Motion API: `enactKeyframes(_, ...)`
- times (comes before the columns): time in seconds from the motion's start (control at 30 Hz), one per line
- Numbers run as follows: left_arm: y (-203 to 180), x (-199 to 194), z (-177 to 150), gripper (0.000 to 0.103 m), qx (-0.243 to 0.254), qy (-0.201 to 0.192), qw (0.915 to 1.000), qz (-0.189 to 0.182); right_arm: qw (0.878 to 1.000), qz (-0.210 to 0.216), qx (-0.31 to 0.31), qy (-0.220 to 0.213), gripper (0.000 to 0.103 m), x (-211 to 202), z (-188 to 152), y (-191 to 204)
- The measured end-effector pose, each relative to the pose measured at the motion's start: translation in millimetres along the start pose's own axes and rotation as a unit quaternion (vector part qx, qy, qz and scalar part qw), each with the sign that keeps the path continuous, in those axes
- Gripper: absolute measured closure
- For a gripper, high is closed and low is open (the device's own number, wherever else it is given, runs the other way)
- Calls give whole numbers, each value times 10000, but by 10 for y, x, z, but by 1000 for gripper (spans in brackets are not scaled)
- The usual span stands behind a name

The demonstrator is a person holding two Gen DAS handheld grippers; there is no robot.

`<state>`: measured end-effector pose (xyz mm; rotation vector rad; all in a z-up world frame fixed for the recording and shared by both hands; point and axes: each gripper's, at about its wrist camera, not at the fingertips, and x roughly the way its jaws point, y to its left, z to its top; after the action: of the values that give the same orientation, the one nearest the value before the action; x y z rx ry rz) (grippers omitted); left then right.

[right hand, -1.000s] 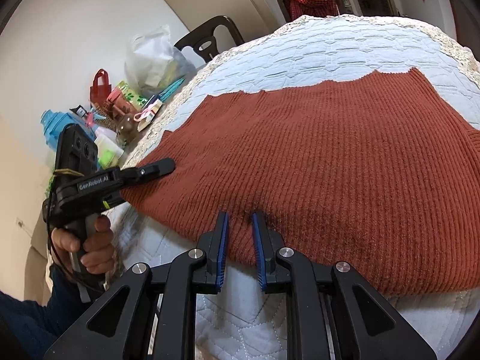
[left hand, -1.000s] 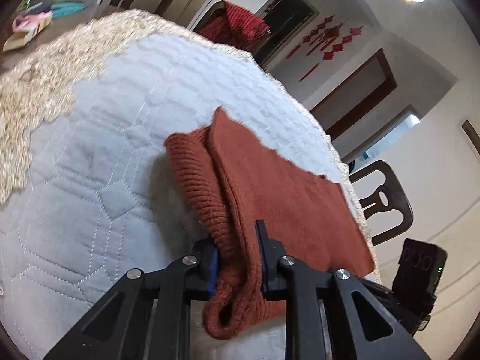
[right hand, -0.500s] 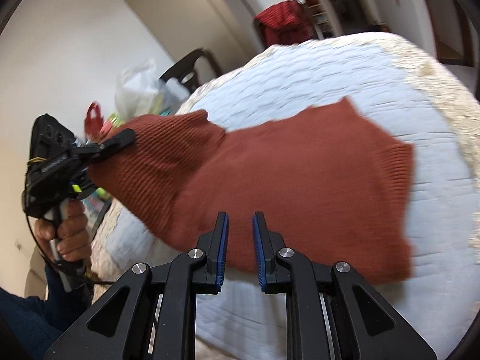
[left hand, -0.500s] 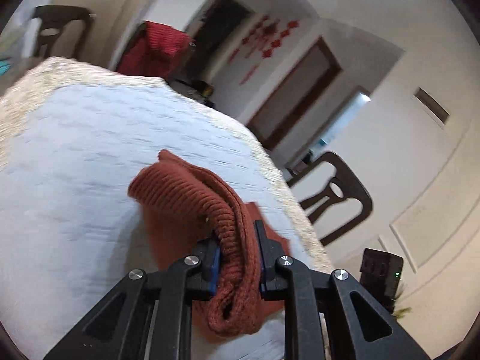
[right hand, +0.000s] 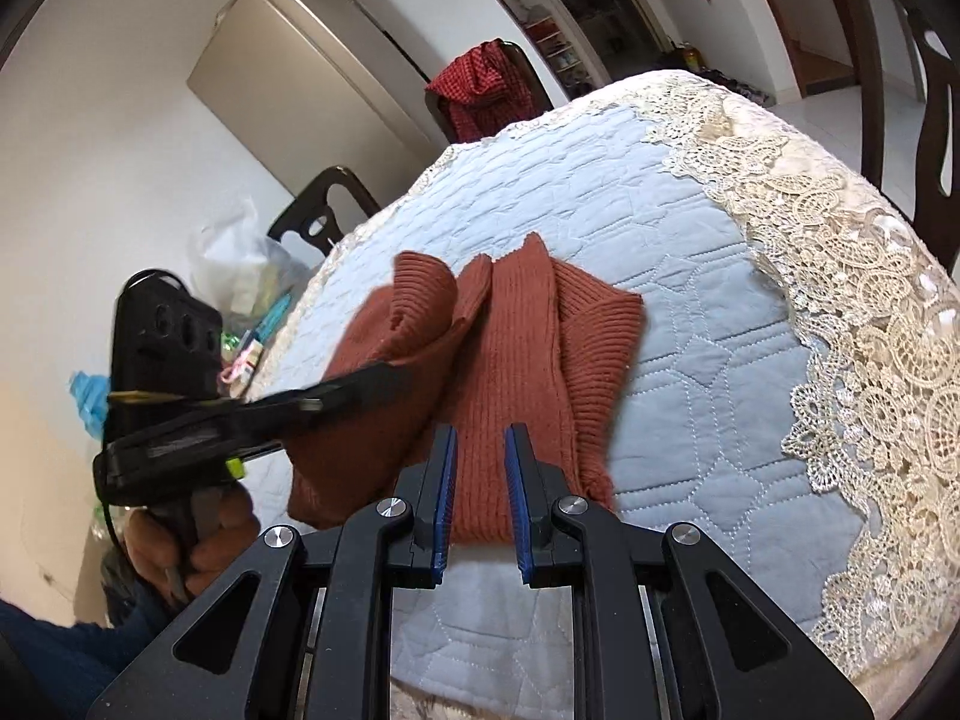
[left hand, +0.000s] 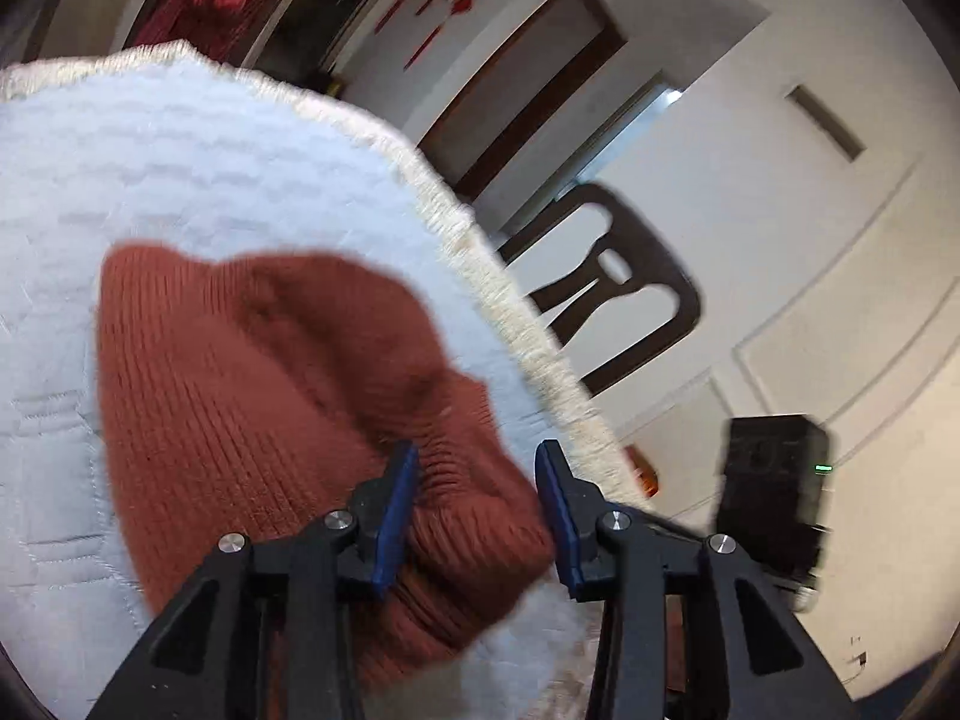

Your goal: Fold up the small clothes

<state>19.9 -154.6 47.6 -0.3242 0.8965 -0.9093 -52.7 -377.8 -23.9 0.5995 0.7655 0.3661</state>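
- Around the work, a pale quilted cover [right hand: 690, 276] lies over the table, with a cream lace cloth [right hand: 858, 300] showing beyond its edge.
- Behind the far end stands a dark chair draped with a red checked cloth [right hand: 480, 90]; a second dark chair [left hand: 624, 294] stands just off the table's edge in the left wrist view.
- Near the far left corner of the table sit a white plastic bag [right hand: 240, 258] and some small coloured items, too blurred to name.
- On the quilted cover lies the rust-brown knitted sweater [right hand: 498, 372], folded in on itself into a narrow, bunched stack with ribbed edges turned up.
- Nothing lies on top of the sweater, apart from the left gripper's fingers crossing its left part.
- Left gripper [left hand: 474, 510]: its jaws have just been opening and now stand clearly apart. A thick roll of the sweater sits between them, against the left blue pad [left hand: 396, 516] and clear of the right one.
- Right gripper [right hand: 480, 498]: its jaws have just been opening slightly and stand a narrow gap apart. The sweater's near edge shows between the pads, and I cannot tell whether they touch it.
- A hand [right hand: 192, 546] grips the left gripper's handle in the right wrist view.
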Motion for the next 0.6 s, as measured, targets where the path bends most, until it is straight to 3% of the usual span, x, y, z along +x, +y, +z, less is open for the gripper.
enactKeyframes(0.07,7,-196,22,60,82,-257,9994,213,9995,276,134,-7,60,11,33,-11)
enactKeyframes(0.1,41,-277,26,60,64,-342,9989,302,9989,428,200,-26,56,14,43,-15)
enactKeyframes(0.3,371,-508,-37,60,-132,-577,9935,973,9947,906,459,173,54,175,127,3)
enactKeyframes(0.6,469,-315,-182,60,-6,-451,9928,1114,9934,581,488,859,54,604,208,29)
